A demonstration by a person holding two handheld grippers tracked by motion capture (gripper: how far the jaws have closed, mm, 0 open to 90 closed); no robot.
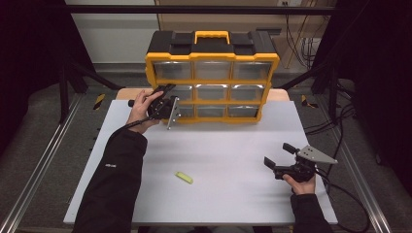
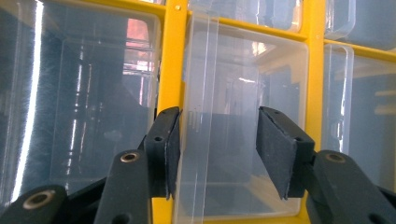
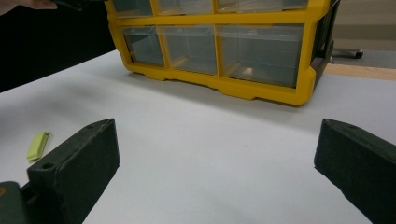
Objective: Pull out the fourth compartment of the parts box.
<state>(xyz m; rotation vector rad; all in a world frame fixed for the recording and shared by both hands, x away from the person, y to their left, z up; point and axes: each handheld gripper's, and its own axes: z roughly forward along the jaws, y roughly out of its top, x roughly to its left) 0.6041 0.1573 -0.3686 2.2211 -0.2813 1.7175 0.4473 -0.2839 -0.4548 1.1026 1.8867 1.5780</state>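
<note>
Nine clear drawers in three rows fill the yellow-and-black organizer (image 1: 212,77), which stands upright at the far edge of the white desk (image 1: 233,170); no brand, label or writing on it can be read. The left gripper (image 1: 164,104) is at the cabinet's left column, and in the left gripper view its jaws straddle the protruding front of one clear drawer (image 2: 233,126). One pad (image 2: 173,149) looks to be against the drawer's edge while the other stands just clear of it, so the jaws are not clamped. The right gripper (image 1: 280,160) rests low over the desk's right side, well apart from the cabinet, jaws spread wide with nothing between them. A small lime-green piece (image 1: 184,177) lies flat on the desk near its front. Around the desk are grey floor, metal rails, dark frame legs and loose cables.
</note>
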